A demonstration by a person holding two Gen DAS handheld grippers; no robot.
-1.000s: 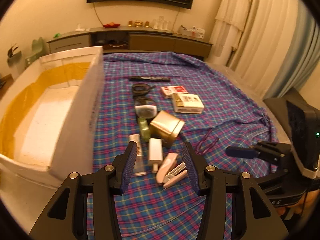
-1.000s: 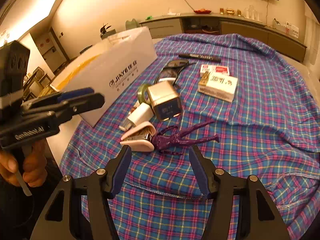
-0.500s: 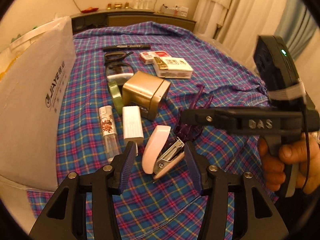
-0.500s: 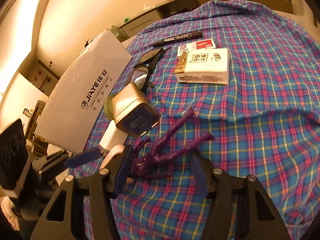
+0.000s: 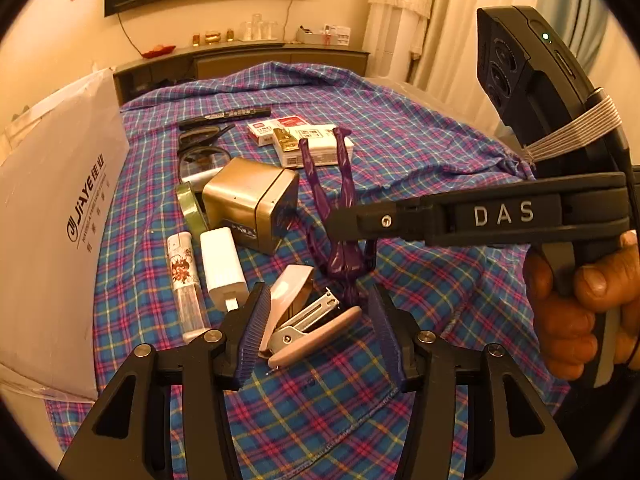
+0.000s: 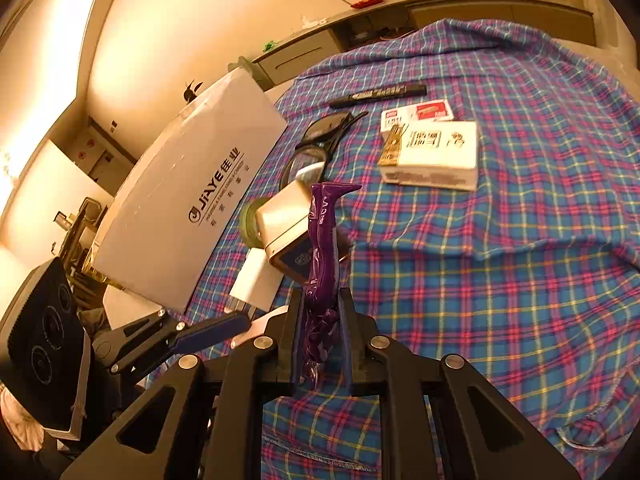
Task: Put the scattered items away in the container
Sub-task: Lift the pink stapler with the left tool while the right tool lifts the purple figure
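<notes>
A pink stapler (image 5: 308, 320) lies half open on the plaid cloth (image 5: 420, 300). My left gripper (image 5: 318, 296) straddles it with its jaws opening, and the pads do not press on it. A purple toy figure (image 6: 322, 240) stands between the pads of my right gripper (image 6: 321, 298), whose jaws are closing and squeeze its body. In the left wrist view the purple figure (image 5: 344, 240) points its legs upward just behind the stapler. The white cardboard box (image 5: 60, 220) stands at the left; its inside is hidden.
Behind the stapler lie a white charger (image 5: 222, 264), a lighter (image 5: 184, 276), a gold tin (image 5: 248, 200), a green tape roll (image 5: 192, 208), glasses (image 5: 200, 152), a black marker (image 5: 224, 114) and two small packs (image 5: 316, 148). A hand (image 5: 580, 300) holds the right gripper.
My right gripper has shut on the purple figure and raised its legs off the cloth. My left gripper has sunk toward the stapler, which now lies between its fingers.
</notes>
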